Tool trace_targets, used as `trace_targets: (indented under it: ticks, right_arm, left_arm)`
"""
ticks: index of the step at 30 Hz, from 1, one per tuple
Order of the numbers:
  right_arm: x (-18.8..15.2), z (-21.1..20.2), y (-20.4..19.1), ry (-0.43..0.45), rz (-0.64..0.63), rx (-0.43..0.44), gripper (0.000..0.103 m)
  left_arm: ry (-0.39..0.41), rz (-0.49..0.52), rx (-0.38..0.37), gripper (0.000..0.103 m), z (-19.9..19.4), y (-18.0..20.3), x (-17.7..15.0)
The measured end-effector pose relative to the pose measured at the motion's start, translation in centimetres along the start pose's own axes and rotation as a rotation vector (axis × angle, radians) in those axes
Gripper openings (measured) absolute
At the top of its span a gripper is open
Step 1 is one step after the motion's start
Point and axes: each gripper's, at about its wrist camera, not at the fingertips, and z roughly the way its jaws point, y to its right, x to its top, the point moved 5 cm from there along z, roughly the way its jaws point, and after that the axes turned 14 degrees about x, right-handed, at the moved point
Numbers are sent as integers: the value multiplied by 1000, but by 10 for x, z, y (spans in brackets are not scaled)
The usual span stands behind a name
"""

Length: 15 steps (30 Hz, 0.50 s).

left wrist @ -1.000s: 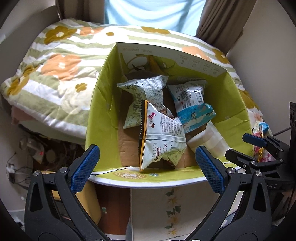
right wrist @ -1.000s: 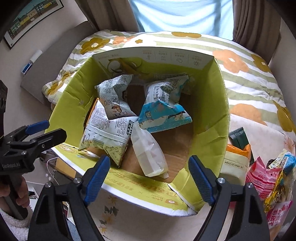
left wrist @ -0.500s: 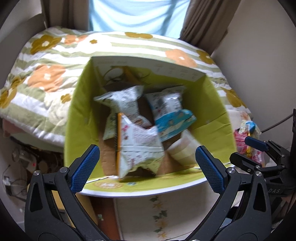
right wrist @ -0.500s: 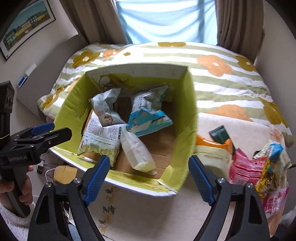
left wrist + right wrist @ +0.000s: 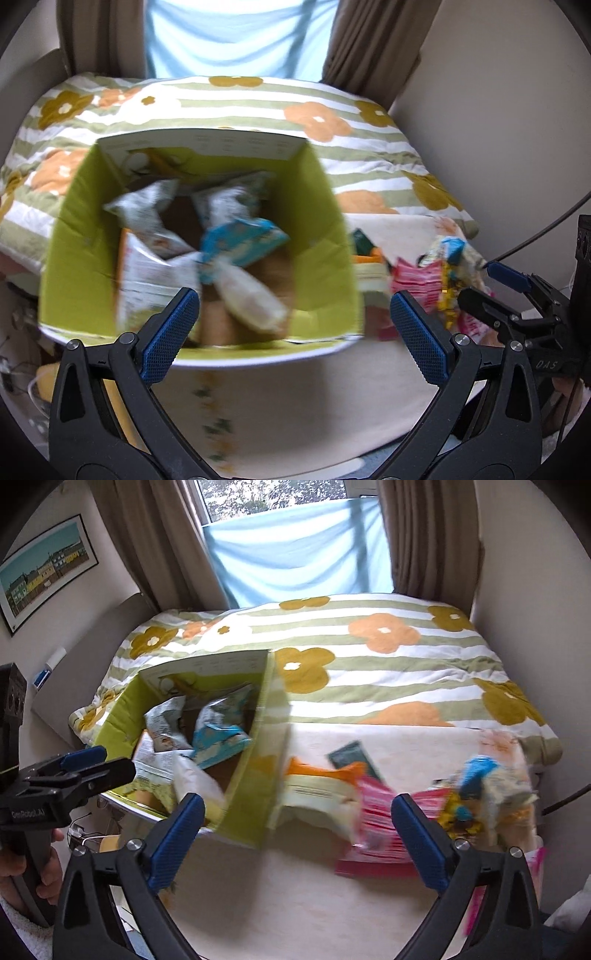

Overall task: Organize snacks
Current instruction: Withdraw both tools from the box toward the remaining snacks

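A green cardboard box (image 5: 325,236) stands open on a cream table and holds several snack bags, among them a blue-and-white bag (image 5: 243,240) and a pale bag (image 5: 251,299). It also shows in the right wrist view (image 5: 255,790) at left. A pile of loose snacks lies right of the box: a pink packet (image 5: 376,812), an orange-topped cream bag (image 5: 317,790), a dark green packet (image 5: 351,755). My left gripper (image 5: 293,332) is open and empty in front of the box. My right gripper (image 5: 297,838) is open and empty, before the loose snacks.
A flowered striped quilt (image 5: 369,657) lies behind the table. The cream table surface (image 5: 295,897) spreads below the grippers. A blue cloth and brown curtains hang at the window behind. A wall stands close on the right.
Both grippers have swung to the right and pulled back from the box. The loose snack pile has come into the right wrist view. Both stay open.
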Motion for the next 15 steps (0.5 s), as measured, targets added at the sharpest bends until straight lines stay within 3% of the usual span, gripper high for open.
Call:
trace_targets:
  ticks: [6, 15]
  right_arm:
    - [-6, -41, 60, 11, 20, -14, 101]
    - [-8, -80, 130, -17, -60, -37, 101]
  left_arm:
    - [-3, -2, -12, 102, -1, 62, -15]
    - [-29, -35, -61, 102, 12, 148, -39]
